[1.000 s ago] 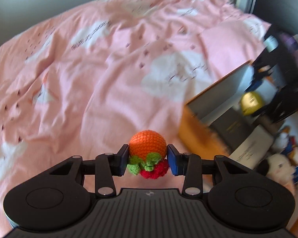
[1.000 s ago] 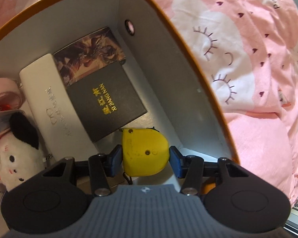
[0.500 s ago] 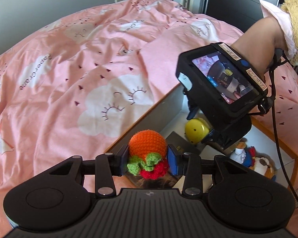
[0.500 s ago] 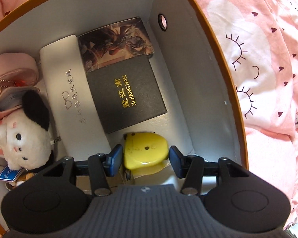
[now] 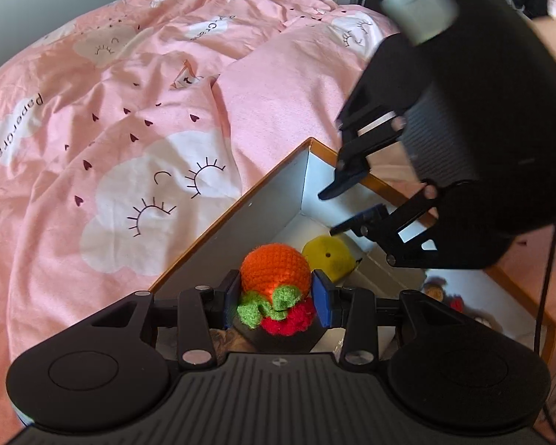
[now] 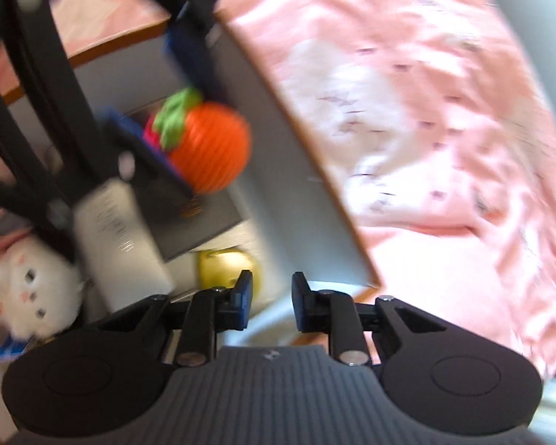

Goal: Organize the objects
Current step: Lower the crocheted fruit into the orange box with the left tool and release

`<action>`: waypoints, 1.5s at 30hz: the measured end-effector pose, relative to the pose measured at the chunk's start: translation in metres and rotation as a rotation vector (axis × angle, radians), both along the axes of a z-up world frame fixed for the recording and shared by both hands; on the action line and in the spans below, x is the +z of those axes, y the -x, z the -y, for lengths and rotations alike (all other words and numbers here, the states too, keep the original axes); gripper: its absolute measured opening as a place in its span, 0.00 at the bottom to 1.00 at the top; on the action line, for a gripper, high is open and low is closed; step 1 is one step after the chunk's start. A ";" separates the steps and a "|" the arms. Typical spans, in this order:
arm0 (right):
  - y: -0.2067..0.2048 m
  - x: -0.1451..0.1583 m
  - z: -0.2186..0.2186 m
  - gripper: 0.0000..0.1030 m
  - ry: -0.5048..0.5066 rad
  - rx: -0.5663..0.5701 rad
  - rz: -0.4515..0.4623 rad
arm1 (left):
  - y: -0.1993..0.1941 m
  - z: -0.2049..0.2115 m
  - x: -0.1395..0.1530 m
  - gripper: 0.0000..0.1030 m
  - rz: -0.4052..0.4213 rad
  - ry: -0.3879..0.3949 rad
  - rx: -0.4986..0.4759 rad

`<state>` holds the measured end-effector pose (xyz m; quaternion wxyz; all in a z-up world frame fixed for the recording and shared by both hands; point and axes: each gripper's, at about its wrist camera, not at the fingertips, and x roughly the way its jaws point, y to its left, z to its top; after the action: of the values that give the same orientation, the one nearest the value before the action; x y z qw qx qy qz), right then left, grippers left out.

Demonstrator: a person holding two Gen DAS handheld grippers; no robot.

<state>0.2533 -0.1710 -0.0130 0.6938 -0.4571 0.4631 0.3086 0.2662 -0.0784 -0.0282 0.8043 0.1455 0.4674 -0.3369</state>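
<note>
Crocheted orange ball with green leaves and a red berry cluster (image 5: 275, 272) is sitting clamped between the blue pads of my left gripper (image 5: 276, 294), which I am holding tilted down over the near corner of the orange-rimmed cardboard box with grey inner walls (image 5: 241, 230). My right gripper (image 6: 270, 302) is pointing steeply down over the same box, and its jaws have just been closing; they are now standing narrow with a small gap and nothing between them. In the left wrist view, the right gripper is hanging above the box's far side, its pads apart from everything below. A rounded yellow plastic object (image 6: 226, 265) is lying on the box floor just beyond the right gripper's fingertips, free of them. Also inside the box are resting a flat black box with gold lettering (image 6: 200, 218), a long white case (image 6: 118, 237) beside it, and a white plush toy with a small face (image 6: 33, 296) at the left end. The box is sitting on a bed covered by a pink duvet printed with white clouds (image 5: 129, 148). The right wrist view is blurred.
</note>
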 end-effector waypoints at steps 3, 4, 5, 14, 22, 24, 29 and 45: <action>0.006 0.008 0.016 0.09 -0.118 -0.068 0.043 | -0.009 0.009 -0.008 0.45 -0.019 0.012 0.031; 0.010 0.008 0.019 0.08 -0.149 -0.065 0.049 | -0.012 0.013 -0.010 0.45 -0.012 0.000 0.035; 0.012 0.005 0.021 0.06 -0.158 -0.054 0.059 | -0.014 0.017 -0.013 0.45 -0.004 -0.019 0.034; -0.011 -0.037 0.007 0.00 -0.061 0.092 0.042 | -0.018 0.026 -0.033 0.45 0.043 -0.121 -0.049; -0.026 -0.065 -0.002 0.00 0.022 0.159 -0.009 | -0.022 0.017 -0.040 0.45 0.029 -0.132 -0.059; -0.028 -0.064 -0.001 0.00 0.020 0.172 -0.045 | -0.024 0.016 -0.041 0.45 0.021 -0.125 -0.056; -0.029 -0.062 0.003 0.00 0.014 0.222 -0.084 | -0.023 0.019 -0.039 0.45 0.020 -0.091 -0.068; -0.021 0.009 0.048 0.04 -0.185 0.040 -0.094 | -0.024 0.046 -0.036 0.45 0.066 -0.057 -0.093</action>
<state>0.2743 -0.2193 -0.0036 0.7042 -0.3855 0.4554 0.3849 0.2905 -0.1245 -0.0645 0.7982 0.2012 0.4428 -0.3554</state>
